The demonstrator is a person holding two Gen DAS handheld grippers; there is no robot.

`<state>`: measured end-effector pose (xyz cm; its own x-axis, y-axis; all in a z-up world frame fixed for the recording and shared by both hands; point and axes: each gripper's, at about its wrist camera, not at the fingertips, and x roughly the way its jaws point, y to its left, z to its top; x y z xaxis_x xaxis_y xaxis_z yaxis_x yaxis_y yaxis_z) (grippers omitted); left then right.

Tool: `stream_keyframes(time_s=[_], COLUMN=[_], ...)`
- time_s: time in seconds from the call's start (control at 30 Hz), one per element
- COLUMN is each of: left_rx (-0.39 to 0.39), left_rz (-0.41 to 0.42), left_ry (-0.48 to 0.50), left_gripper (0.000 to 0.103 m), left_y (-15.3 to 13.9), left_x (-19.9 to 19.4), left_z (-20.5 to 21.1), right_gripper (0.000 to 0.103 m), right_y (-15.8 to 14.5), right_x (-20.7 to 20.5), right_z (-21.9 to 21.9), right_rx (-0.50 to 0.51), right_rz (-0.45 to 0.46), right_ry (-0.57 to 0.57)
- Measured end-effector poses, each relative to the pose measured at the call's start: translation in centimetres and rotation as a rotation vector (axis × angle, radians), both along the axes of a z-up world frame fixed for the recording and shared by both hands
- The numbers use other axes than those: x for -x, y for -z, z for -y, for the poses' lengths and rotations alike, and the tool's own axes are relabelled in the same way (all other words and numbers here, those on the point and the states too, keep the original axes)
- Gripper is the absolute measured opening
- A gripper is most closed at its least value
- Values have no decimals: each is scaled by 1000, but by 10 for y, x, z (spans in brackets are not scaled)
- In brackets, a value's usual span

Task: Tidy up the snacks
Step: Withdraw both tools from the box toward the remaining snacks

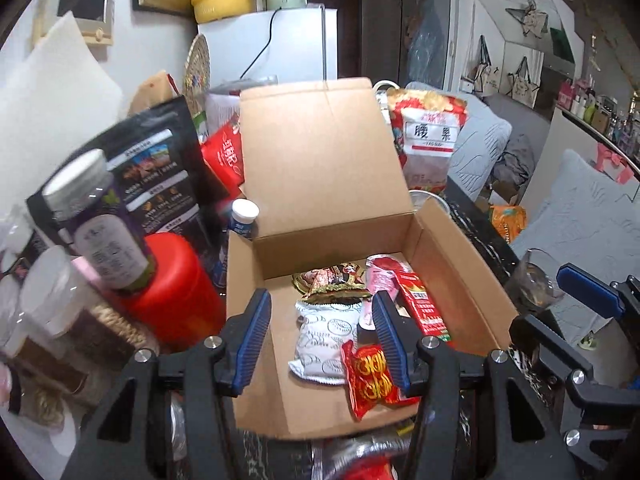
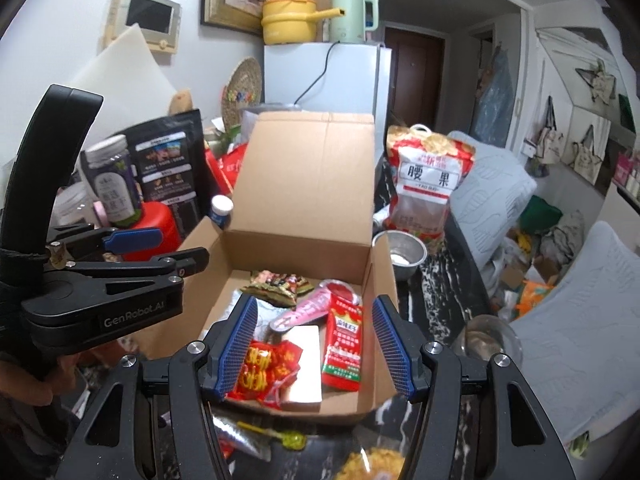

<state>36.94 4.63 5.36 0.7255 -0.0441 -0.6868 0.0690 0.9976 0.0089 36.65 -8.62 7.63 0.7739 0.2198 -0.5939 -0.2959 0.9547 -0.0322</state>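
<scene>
A: What does the left wrist view show?
B: The left claw (image 1: 322, 330), spread and empty, over the cardboard box (image 1: 452, 264) of snack packets on the bench.
A: And the right wrist view alone?
B: The right claw (image 2: 314, 344), spread and empty, and a steel bowl (image 2: 400, 250) beside the box.

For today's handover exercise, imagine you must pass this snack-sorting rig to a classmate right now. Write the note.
Left gripper: open, nothing held, above the cardboard box.
Right gripper: open, nothing held, also over the box.
Done: several snacks lie in the box, among them a white packet, a red-and-yellow packet, a long red sachet and a pink packet.
Left: the cashew bag stands on the table right of the box; the black pouch and jars stand on its left. The box lid is up.
</scene>
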Motion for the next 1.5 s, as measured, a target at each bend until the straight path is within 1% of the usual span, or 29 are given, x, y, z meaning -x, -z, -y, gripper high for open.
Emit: stream_keyframes(time_s=[0.23, 0.33, 0.67, 0.9, 1.03, 1.23, 1.5], left_rx=[10, 16, 37, 37, 46, 62, 52], left_rz=[30, 40, 51, 37, 25, -23, -68], left_ry=[24, 35, 64, 90, 106, 116, 119], left_gripper=[52, 52, 52, 52, 52, 52, 52], left_y=[-16, -21, -22, -12, -3, 17, 43], left_x=[44, 64, 125, 155, 166, 176, 183], left_z=[3, 5, 8, 8, 6, -1, -9], right_gripper=[60, 63, 63, 63, 64, 64, 64], right_y=[-16, -21, -22, -12, -1, 18, 45], right_x=[46, 66, 121, 153, 165, 175, 179], right_z=[2, 6, 14, 16, 14, 9, 3], right_rx=[-5, -12, -27, -39, -49, -62, -77], right_rz=[46, 61, 84, 72, 50, 9, -41], right_ry=[8, 13, 29, 37, 45, 52, 62])
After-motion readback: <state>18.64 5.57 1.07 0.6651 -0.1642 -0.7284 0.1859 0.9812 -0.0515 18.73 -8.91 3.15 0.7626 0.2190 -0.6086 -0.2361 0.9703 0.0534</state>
